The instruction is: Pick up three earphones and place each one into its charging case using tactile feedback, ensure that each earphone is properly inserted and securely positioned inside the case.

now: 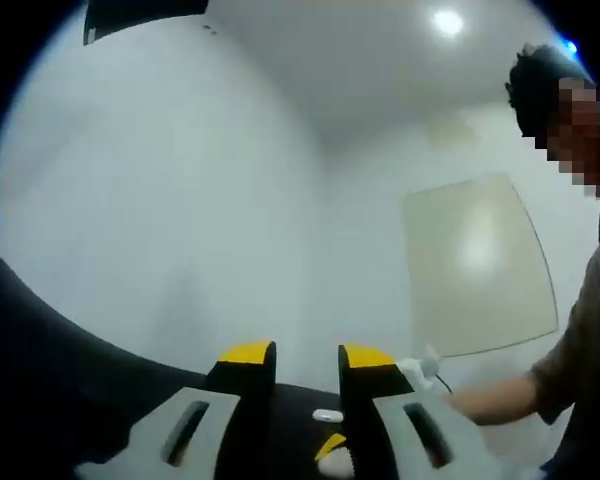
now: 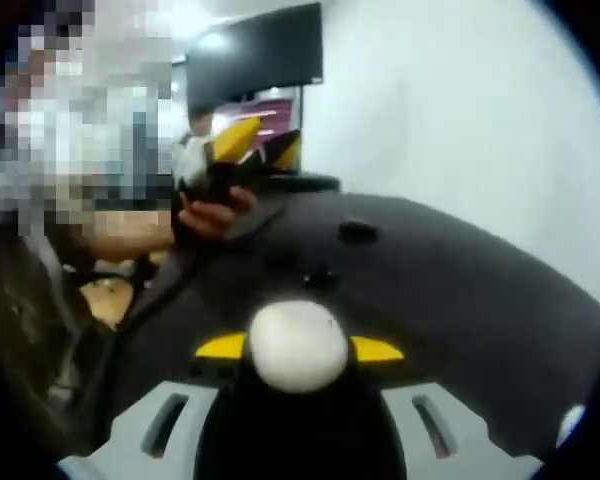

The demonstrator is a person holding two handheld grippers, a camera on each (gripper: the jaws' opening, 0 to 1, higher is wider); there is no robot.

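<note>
Right gripper view: right gripper (image 2: 298, 350) clamps white case (image 2: 298, 345) at fingertips.

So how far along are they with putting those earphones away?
Nothing looks finished yet. In hand: the right gripper is shut on a white rounded object, possibly a charging case; I cannot tell. Two small dark items still lie on the dark table. The left gripper is open and empty, with a small white piece beyond it.
</note>
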